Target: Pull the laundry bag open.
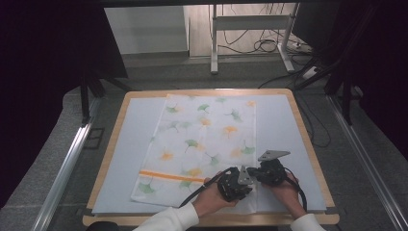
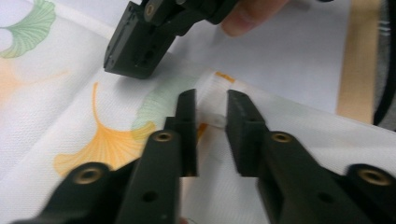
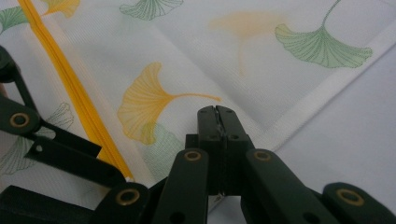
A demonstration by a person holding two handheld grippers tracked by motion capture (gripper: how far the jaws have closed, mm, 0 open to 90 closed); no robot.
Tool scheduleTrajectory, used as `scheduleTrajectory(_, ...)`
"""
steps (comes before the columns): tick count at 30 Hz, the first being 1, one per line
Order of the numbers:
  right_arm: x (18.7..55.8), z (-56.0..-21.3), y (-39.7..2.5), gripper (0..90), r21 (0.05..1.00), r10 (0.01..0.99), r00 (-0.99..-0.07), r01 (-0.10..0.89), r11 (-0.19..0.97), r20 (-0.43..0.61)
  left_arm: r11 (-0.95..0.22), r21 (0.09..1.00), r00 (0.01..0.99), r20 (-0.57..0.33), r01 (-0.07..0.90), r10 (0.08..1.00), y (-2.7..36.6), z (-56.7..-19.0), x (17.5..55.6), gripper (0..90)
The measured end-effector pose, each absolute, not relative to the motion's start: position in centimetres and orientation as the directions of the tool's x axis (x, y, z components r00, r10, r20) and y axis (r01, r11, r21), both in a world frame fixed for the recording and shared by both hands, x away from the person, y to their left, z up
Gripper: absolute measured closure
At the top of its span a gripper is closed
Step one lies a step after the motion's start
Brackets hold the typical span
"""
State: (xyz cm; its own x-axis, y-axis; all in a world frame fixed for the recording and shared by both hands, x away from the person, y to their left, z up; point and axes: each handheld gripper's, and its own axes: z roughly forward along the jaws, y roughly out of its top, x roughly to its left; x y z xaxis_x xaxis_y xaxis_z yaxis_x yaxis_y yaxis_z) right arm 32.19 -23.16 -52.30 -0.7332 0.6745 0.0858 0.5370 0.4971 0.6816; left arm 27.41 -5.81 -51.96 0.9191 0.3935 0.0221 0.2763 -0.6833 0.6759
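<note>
A white cloth [image 1: 207,139] printed with green and orange ginkgo leaves lies flat on the pale blue mat [image 1: 130,159]. An orange stripe [image 1: 168,175] crosses its near end. Both grippers meet at the cloth's near right corner. My left gripper [image 2: 211,100] is open, its jaws a little apart on either side of a raised fold of cloth [image 2: 215,121]. In the right gripper view my right gripper [image 3: 217,111] is shut on the cloth's hem [image 3: 299,112], a thin pale line showing between its tips. It shows again in the left gripper view as the right gripper [image 2: 131,71], tips down on the fabric.
The mat covers a wooden table [image 1: 108,159] whose near edge is just below the hands. Bare mat [image 1: 284,130] lies to the right of the cloth. Metal rails [image 1: 67,163] flank the table. A desk frame [image 1: 214,38] and cables [image 1: 269,45] stand on the floor behind.
</note>
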Motion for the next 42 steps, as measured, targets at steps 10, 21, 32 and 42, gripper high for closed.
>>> scheduleTrajectory(10, 32.15, -52.26, -23.19, 88.5, 0.680, 0.677, -0.731, 0.540, 0.496, 0.086, -0.679, 0.681, 0.915, 0.032, 0.274, 0.401, -5.94, -52.05, 27.22, 78.2)
scheduleTrajectory(21, 32.15, -52.26, -23.19, 88.5, 0.679, 0.677, -0.731, 0.540, 0.497, 0.085, -0.684, 0.677, 0.914, 0.039, 0.273, 0.403, -6.51, -52.24, 26.93, 70.3)
scheduleTrajectory(32, 32.15, -52.27, -23.19, 88.5, 0.679, 0.678, -0.730, 0.541, 0.497, 0.086, -0.708, 0.660, 0.913, 0.082, 0.249, 0.398, -6.72, -52.25, 26.92, 68.7)
scheduleTrajectory(42, 32.14, -52.28, -23.17, 88.4, 0.681, 0.677, -0.731, 0.536, 0.499, 0.080, -0.692, 0.670, 0.913, 0.053, 0.268, 0.404, -6.06, -52.26, 27.37, 84.4)
